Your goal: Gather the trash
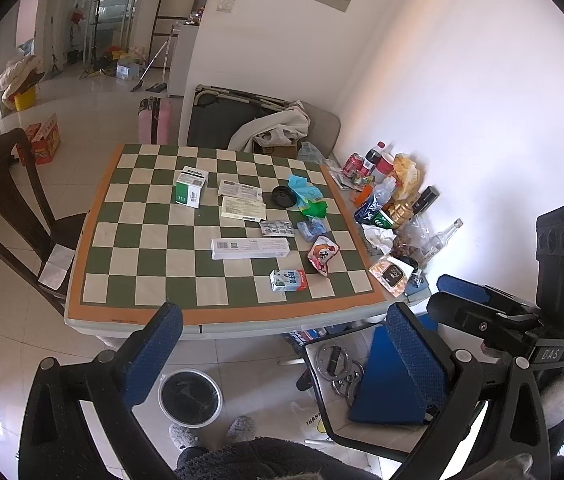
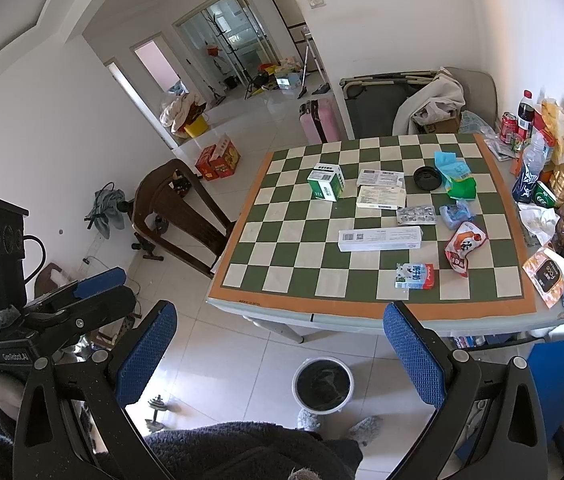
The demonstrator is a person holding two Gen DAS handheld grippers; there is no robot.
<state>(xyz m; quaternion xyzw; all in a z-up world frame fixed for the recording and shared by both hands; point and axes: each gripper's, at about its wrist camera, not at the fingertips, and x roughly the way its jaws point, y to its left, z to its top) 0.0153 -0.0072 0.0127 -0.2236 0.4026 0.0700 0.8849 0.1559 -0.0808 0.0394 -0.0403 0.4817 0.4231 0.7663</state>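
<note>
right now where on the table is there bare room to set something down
The left part of the checkered cloth is bare, from the green box and long white box out to the left edge, and so is the near row left of the milk carton. The right edge by the wall is crowded with bottles and wrappers.

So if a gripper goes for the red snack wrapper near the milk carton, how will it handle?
The red snack wrapper looks crumpled and torn open, so it is probably floppy and very light, folding between the fingers. Its glossy film may be slippery. Pushed, it would likely slide on the checkered mat, not roll.
</note>
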